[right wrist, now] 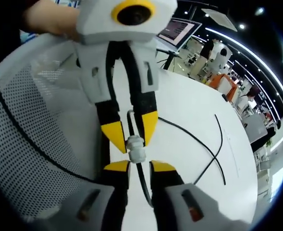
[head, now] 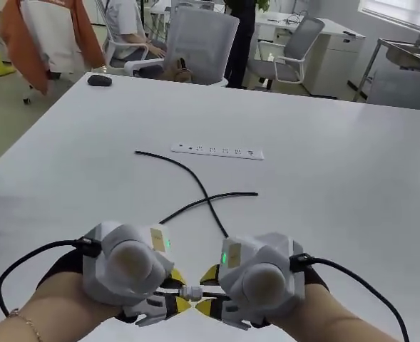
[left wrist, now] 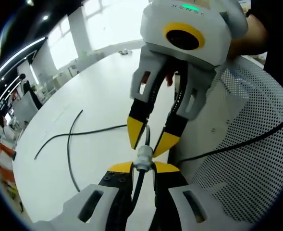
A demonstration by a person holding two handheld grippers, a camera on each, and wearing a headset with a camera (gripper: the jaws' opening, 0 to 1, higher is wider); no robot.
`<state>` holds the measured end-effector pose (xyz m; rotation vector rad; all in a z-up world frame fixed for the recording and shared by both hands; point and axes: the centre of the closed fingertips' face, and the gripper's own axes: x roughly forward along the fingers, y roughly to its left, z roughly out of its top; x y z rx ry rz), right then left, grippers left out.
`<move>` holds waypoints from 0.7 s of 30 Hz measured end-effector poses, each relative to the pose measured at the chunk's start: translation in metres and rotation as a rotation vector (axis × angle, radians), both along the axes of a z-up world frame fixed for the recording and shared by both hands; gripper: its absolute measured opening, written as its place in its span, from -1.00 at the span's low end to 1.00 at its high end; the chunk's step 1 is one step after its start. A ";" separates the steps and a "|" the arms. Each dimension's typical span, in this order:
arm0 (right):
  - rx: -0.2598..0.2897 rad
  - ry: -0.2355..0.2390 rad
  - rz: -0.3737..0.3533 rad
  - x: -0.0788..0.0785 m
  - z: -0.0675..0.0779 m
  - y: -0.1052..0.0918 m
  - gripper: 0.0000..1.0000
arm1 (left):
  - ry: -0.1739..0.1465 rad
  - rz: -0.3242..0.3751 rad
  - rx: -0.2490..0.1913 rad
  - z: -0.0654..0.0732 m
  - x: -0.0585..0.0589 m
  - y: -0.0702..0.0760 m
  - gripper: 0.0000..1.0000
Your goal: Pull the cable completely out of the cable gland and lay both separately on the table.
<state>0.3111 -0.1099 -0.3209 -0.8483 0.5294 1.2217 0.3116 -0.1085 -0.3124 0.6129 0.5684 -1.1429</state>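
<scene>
Near table [head: 338,214] edge: left gripper [head: 175,296] and right gripper [head: 208,293] tip to tip, cable gland [head: 192,291] between | beyond grippers: two loose cables [head: 208,200], crossed | behind cables: power strip [head: 217,151] | far-left edge: mouse [head: 99,80] | behind table: office chairs [head: 199,46]

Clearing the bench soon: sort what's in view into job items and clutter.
Job: cable gland, the cable through it, left gripper, right gripper.
Lying about: power strip, mouse, office chair; crossed cables on the table, possibly spare.

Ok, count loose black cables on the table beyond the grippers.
2: one cable curves from beside the power strip toward the viewer, another cable crosses it; near ends may be hidden.
</scene>
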 end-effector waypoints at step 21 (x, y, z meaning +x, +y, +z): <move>-0.034 0.002 -0.043 0.009 -0.007 -0.009 -0.95 | -0.012 0.038 0.022 -0.002 0.010 0.010 -0.66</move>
